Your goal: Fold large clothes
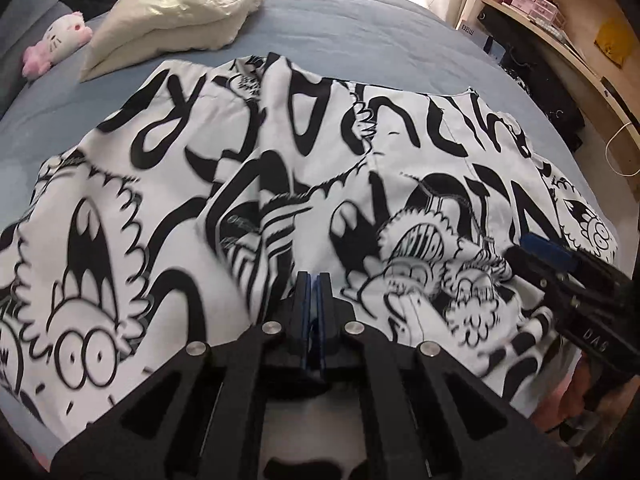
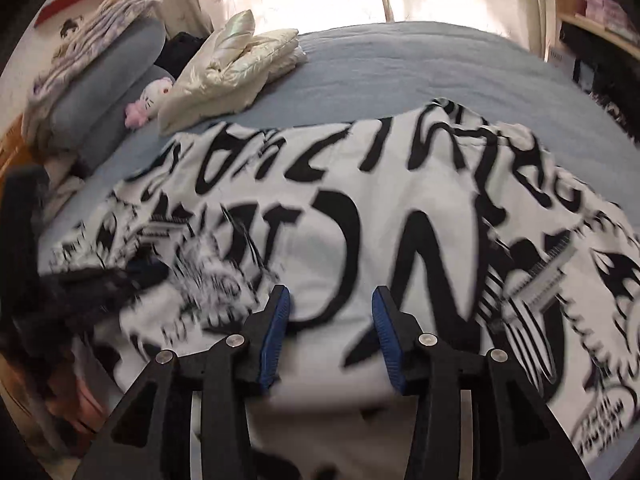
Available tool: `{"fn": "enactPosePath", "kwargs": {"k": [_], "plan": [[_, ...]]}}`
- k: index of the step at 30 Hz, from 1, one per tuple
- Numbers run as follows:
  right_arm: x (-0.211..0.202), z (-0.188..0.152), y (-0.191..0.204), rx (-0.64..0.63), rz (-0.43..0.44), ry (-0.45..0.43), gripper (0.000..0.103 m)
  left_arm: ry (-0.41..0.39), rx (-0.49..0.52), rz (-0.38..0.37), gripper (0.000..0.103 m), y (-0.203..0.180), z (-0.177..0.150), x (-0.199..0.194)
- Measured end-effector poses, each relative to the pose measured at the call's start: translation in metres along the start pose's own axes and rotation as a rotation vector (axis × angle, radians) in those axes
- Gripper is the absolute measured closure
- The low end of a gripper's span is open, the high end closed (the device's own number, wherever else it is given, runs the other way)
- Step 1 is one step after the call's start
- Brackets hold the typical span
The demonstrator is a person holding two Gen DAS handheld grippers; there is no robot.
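A large white garment with black cartoon print (image 1: pixel 304 184) lies spread and rumpled on a blue bed (image 1: pixel 360 36); it also fills the right wrist view (image 2: pixel 360 216). My left gripper (image 1: pixel 314 280) is shut, its blue pads pinching a fold of the garment at its near edge. My right gripper (image 2: pixel 330 300) is open, its jaws wide apart just above the garment's near edge, holding nothing. The right gripper also shows at the right of the left wrist view (image 1: pixel 536 248). The left gripper shows blurred at the left of the right wrist view (image 2: pixel 132 276).
A folded cream puffer jacket (image 1: pixel 180 12) lies at the bed's far left, with a pink and white plush toy (image 1: pixel 60 40) beside it. Grey pillows (image 2: pixel 104 92) and folded bedding are at the head. A wooden shelf (image 1: pixel 560 32) with boxes stands to the right.
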State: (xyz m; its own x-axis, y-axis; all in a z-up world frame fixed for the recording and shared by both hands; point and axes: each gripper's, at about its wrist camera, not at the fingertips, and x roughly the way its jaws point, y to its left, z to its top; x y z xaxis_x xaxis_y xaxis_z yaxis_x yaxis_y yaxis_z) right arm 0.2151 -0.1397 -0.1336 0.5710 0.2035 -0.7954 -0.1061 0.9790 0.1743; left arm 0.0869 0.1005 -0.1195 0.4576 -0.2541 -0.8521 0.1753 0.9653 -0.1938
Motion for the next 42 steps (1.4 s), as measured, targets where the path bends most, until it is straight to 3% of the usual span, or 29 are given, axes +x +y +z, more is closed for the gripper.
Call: {"fn": "enactPosePath", "kwargs": {"k": [5, 10, 19, 21, 26, 28, 31, 35, 42], "plan": [[-0.003, -0.015, 0.001, 0.024, -0.031, -0.010, 0.058, -0.021, 0.002, 0.026, 0.102, -0.001, -0.007, -0.003], [0.001, -0.007, 0.000, 0.070, -0.035, 0.009, 0.054, -0.066, 0.043, 0.080, 0.102, -0.011, -0.018, -0.014], [-0.010, -0.017, 0.000, 0.099, -0.033, -0.009, 0.049, -0.115, -0.005, 0.051, 0.101, -0.002, -0.030, -0.060], [-0.014, -0.020, 0.000, 0.118, -0.031, -0.017, 0.048, -0.129, -0.024, 0.046, 0.096, 0.001, -0.032, -0.071], [-0.024, -0.033, 0.000, 0.146, -0.028, -0.060, 0.048, -0.186, -0.081, 0.041, 0.065, 0.015, -0.045, -0.103], [-0.030, -0.040, -0.001, 0.158, -0.018, -0.097, 0.047, -0.214, -0.103, 0.048, 0.063, 0.022, -0.052, -0.115], [-0.038, -0.052, -0.003, 0.178, 0.008, -0.122, 0.034, -0.239, -0.141, 0.039, 0.061, 0.035, -0.061, -0.130], [-0.046, -0.055, -0.004, 0.179, 0.004, -0.120, 0.034, -0.262, -0.216, 0.005, 0.049, 0.061, -0.078, -0.147], [-0.069, -0.058, 0.009, 0.136, -0.035, -0.164, 0.033, -0.240, -0.475, -0.124, 0.046, 0.121, -0.115, -0.147]]}}
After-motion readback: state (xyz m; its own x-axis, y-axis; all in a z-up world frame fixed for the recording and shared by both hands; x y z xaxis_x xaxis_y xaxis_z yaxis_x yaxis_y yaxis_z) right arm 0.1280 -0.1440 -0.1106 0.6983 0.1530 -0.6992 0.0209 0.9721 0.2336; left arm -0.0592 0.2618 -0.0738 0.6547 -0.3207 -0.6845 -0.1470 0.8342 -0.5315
